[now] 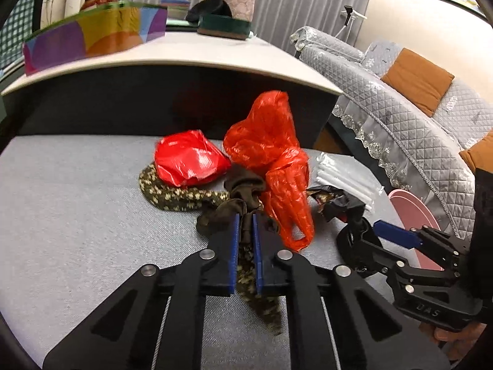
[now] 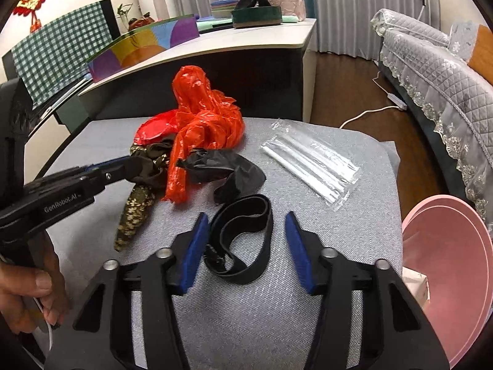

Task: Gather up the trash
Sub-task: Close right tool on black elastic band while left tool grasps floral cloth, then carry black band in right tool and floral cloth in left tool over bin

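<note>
Here the left gripper (image 1: 245,231) has its jaws clamped on the dark patterned cloth (image 1: 185,195) at centre frame, beside the orange plastic bag (image 1: 271,141). The right gripper (image 2: 245,231) has open jaws around a black strap (image 2: 243,231). At lower right, a pink bin (image 2: 446,271) holds a pale packet (image 2: 416,283).

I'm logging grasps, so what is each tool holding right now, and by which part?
The left tool is shut on the dark brown cloth, pinching a bunched fold. The right tool holds nothing; its open jaws straddle the black elastic band.

Translucent orange-red crinkled plastic bag (image 2: 200,117); glossy red plastic bag (image 1: 189,158); olive floral-print cloth strip (image 2: 135,212); black elastic band loop (image 2: 243,237); pink round bin (image 2: 450,265); grey woven tabletop (image 2: 308,246); blue pads (image 2: 194,252).
</note>
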Tool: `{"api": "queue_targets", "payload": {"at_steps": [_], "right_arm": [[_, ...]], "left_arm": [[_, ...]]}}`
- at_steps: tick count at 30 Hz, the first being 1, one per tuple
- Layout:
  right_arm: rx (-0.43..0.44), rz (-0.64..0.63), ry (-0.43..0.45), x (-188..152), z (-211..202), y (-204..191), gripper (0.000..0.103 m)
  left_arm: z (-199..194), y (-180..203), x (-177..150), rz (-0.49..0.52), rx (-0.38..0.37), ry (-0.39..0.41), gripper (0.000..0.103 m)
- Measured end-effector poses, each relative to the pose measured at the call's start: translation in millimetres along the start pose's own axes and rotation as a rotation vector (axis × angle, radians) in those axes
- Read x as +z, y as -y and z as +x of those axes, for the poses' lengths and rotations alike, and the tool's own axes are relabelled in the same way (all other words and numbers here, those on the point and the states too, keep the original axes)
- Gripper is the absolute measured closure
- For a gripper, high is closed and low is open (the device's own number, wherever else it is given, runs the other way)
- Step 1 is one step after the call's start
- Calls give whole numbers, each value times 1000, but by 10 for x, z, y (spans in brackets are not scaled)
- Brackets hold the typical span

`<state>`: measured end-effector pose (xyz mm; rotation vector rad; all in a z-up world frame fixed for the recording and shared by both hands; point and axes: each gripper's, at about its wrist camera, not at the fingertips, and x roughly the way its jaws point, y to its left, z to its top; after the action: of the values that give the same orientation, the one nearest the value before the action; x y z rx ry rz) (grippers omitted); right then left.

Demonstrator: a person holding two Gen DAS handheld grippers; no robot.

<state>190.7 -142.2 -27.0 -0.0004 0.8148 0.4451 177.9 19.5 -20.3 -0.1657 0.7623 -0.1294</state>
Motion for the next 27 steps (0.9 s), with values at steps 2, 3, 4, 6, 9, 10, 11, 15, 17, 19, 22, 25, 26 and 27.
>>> {"api": "queue_targets", "payload": {"at_steps": [2, 3, 4, 6, 9, 10, 11, 15, 17, 19, 22, 25, 26, 27], "right_arm": [[8, -20, 0, -5, -21, -32, 77], [8, -31, 0, -7, -29, -50, 85], [12, -40, -2, -12, -36, -64, 94], [12, -53, -2, -19, -46, -81, 100], [-2, -60, 12, -32, -104, -96, 102], [-5, -62, 26, -27, -149, -100, 102], [-9, -66, 41, -20, -199, -106, 102], [-32, -55, 94, -5, -374, -89, 102], [-41, -35, 120, -5, -472, -57, 102], [-47, -22, 145, 1, -564, -35, 102], [-47, -8, 177, -3, -699, -9, 102], [-42, 4, 204, -23, -823, 17, 102], [-41, 6, 210, -30, -852, 23, 102], [-41, 9, 215, -39, -888, 29, 102]], "left_arm": [[-53, 12, 6, 5, 2, 10, 98], [-90, 12, 8, 6, 4, 14, 98], [-118, 8, 8, 6, 5, 17, 98], [-164, 8, 2, 7, 6, 22, 98], [-268, 18, -6, 18, 8, 33, 98], [-312, 25, -8, 24, 9, 39, 98], [-357, 31, -10, 31, 11, 45, 98], [-534, 19, -12, 36, 17, 72, 98], [-608, 6, -19, 39, 19, 81, 98], [-683, 10, -31, 44, 21, 91, 98], [-799, 51, -49, 60, 24, 105, 98], [-941, 75, -55, 69, 26, 127, 98], [-962, 76, -50, 69, 24, 131, 98], [-1003, 80, -49, 71, 24, 138, 98]]}}
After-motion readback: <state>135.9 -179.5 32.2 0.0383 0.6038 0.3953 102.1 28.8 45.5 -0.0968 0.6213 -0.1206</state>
